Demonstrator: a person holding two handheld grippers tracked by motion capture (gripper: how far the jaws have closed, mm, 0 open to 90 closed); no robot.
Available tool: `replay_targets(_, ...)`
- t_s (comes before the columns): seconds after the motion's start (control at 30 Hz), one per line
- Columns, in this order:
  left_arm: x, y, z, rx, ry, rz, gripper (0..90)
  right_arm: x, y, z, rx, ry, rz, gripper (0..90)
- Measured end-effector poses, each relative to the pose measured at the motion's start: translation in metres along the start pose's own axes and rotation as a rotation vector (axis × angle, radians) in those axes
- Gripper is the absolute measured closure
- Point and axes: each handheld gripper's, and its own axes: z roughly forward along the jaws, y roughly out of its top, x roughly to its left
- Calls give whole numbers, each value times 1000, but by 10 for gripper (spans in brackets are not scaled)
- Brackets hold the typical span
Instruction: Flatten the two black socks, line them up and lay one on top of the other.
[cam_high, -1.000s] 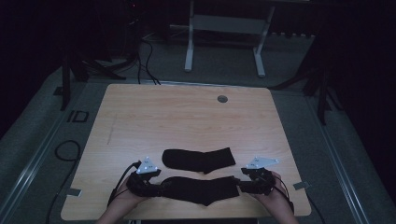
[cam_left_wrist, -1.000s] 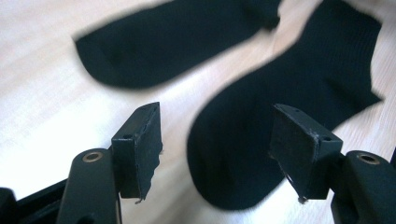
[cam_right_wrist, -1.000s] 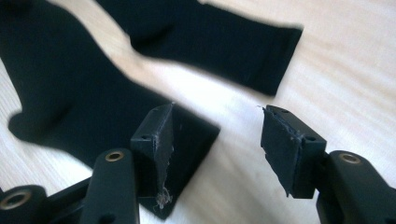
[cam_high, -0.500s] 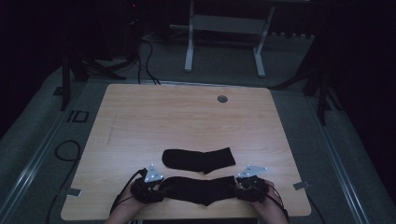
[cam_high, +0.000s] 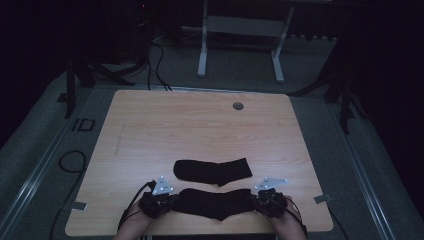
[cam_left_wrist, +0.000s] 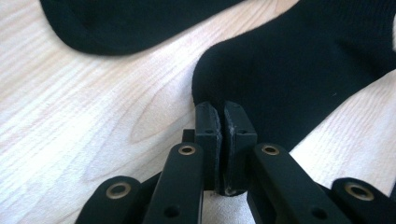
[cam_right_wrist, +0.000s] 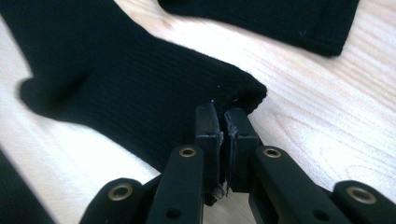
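Near the table's (cam_high: 150, 130) front edge, your left gripper (cam_high: 167, 202) and right gripper (cam_high: 256, 200) have just closed, each pinching one end of the near black sock (cam_high: 212, 204), beside the far sock (cam_high: 212, 171).

Both grippers low, jaws closed

The left gripper (cam_high: 159, 204) and the right gripper (cam_high: 269, 201) face each other; on both, the jaws have just been closing, each pinching black fabric.

Wide bare tabletop (cam_high: 200, 130) beyond the far sock (cam_high: 212, 171); only a grommet (cam_high: 238, 106) there.
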Motion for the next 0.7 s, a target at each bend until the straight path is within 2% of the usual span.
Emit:
replay_targets(0.1, 1, 5, -11, -29, 4, 1, 861, 3, 9, -16, -55, 5, -9, 857)
replay_targets(0.13, 1, 8, -16, -38, 8, 5, 861, 3, 9, -16, -55, 5, -9, 857)
replay_targets(0.23, 2, 18, -30, -62, 14, 12, 861, 6, 23, -34, -116, -9, -29, 858)
replay_targets(0.3, 4, 26, -40, -75, 27, 26, 861, 6, 28, -39, -133, -15, -34, 858)
replay_targets(0.4, 8, 43, -56, -99, 42, 49, 861, 3, 51, -57, -188, -42, -73, 857)
replay_targets(0.43, 8, 49, -62, -112, 56, 52, 861, 3, 51, -57, -188, -42, -73, 857)
replay_targets(0.47, 9, 56, -67, -118, 63, 65, 861, 1, 64, -66, -218, -56, -90, 857)
replay_targets(0.5, 11, 62, -72, -128, 72, 73, 861, 1, 64, -66, -218, -56, -90, 857)
replay_targets(0.53, 12, 68, -75, -138, 85, 77, 861, -2, 75, -73, -248, -68, -98, 857)
replay_targets(0.57, 14, 73, -78, -141, 88, 76, 861, -2, 75, -73, -248, -68, -98, 857)
replay_targets(0.63, 21, 82, -79, -147, 84, 60, 861, -10, 90, -76, -267, -75, -88, 857)
replay_targets(0.67, 24, 86, -78, -139, 77, 55, 861, -10, 90, -76, -267, -75, -88, 857)
replay_targets(0.7, 26, 89, -76, -131, 75, 55, 861, -16, 96, -73, -259, -81, -78, 857)
